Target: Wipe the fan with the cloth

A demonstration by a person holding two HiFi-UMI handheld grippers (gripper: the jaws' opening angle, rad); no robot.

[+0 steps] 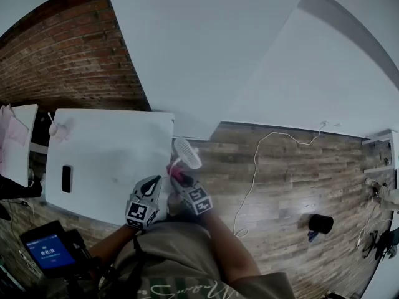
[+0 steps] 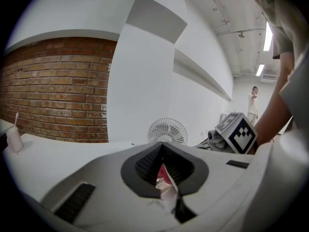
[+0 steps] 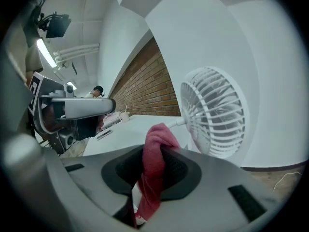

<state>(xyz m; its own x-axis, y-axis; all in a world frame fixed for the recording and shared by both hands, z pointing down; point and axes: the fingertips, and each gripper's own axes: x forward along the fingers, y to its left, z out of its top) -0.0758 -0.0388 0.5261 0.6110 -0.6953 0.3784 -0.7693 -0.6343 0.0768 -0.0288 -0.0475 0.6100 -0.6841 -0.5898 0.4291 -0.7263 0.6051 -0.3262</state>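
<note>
Right tool (image 3: 153,172) clamped on pink cloth (image 3: 157,141), which is bunched upward. Left tool (image 2: 164,170) closed, jaws together. White fan (image 3: 215,112) just ahead: grille upright, stem slanting down toward the cloth. Head view alone places it at the table (image 1: 106,148) right edge. Dark phone (image 1: 66,179) well left. White cable (image 1: 254,167) on floor.

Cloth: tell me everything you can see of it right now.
The cloth is a pinkish-red rag that looks soft and fuzzy, bunched into a narrow fold. The right gripper is shut on it. The top of the fold pokes up past the pads and a tail hangs below them. It sits just in front of the white fan, whose thin stem runs behind it. I cannot tell whether they touch.
</note>
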